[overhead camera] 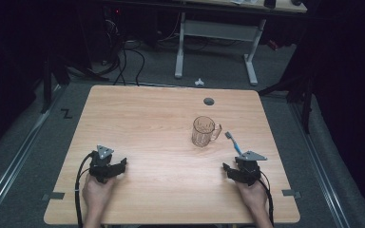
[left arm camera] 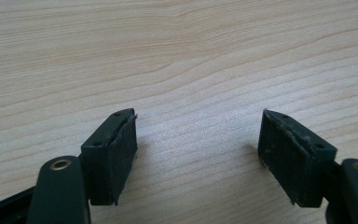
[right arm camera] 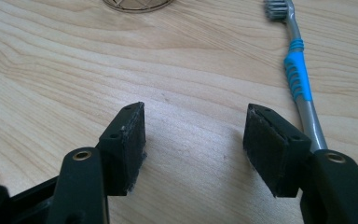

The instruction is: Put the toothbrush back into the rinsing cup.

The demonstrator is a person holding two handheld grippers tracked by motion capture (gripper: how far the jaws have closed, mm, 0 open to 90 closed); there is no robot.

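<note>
Toothbrush [overhead camera: 233, 143] lies between glass mug [overhead camera: 203, 131] and right gripper [overhead camera: 231, 169].

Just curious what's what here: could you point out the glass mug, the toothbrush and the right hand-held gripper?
glass mug [overhead camera: 202, 131]: high view, on its body.
toothbrush [right arm camera: 296, 70]: right gripper view, on the blue grip.
right hand-held gripper [right arm camera: 193, 144]: right gripper view, midway between fingertips.

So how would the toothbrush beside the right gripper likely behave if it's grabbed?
The toothbrush looks slim and light, so it probably lifts easily. Lying flat on the table, it may skid or pivot when nudged. Its ribbed blue grip likely resists slipping.
</note>
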